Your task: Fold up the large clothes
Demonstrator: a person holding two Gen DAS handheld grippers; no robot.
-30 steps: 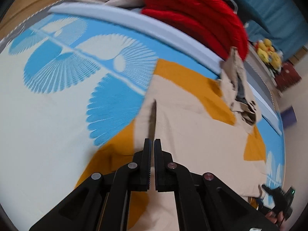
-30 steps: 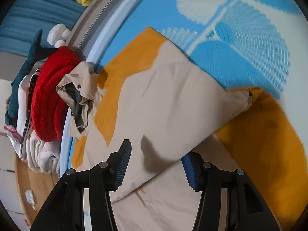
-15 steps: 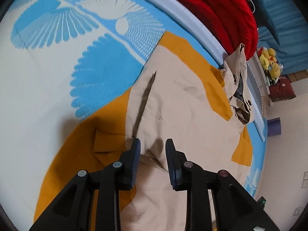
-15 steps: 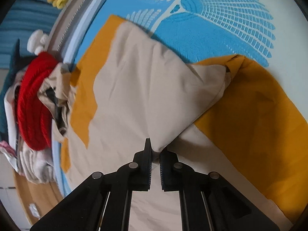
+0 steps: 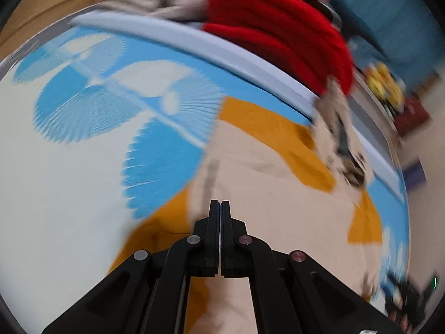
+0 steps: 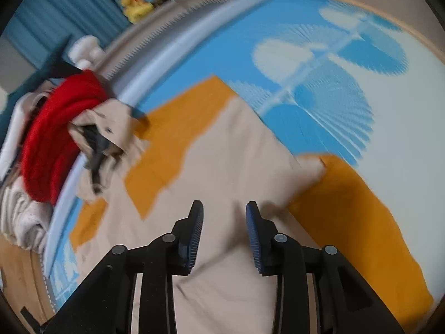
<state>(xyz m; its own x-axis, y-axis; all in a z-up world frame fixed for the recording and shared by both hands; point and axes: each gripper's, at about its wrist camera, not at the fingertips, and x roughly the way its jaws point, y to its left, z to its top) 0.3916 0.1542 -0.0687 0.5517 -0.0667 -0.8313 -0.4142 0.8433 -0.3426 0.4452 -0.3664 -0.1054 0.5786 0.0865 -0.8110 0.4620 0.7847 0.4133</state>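
A large beige garment (image 5: 278, 194) lies spread over an orange cloth (image 5: 267, 128) on a blue and white patterned bed. It also shows in the right wrist view (image 6: 222, 167), with the orange cloth (image 6: 353, 203) beside it. My left gripper (image 5: 220, 208) is shut, its jaws together above the beige fabric; I cannot tell whether any fabric is pinched. My right gripper (image 6: 224, 217) is open and empty above a folded-over flap of the garment. Both views are motion-blurred.
A crumpled beige and dark garment (image 6: 105, 144) lies at the bed's edge. A red knit pile (image 5: 278, 33) and pale folded clothes (image 6: 25, 217) sit beyond the edge. Yellow plush toys (image 6: 144, 0) sit further off. The bed's patterned cover (image 5: 55, 181) stretches left.
My left gripper went from shut to part open and is shut again. My right gripper closed on the flap's edge, then opened and let it go. Both cameras pulled back.
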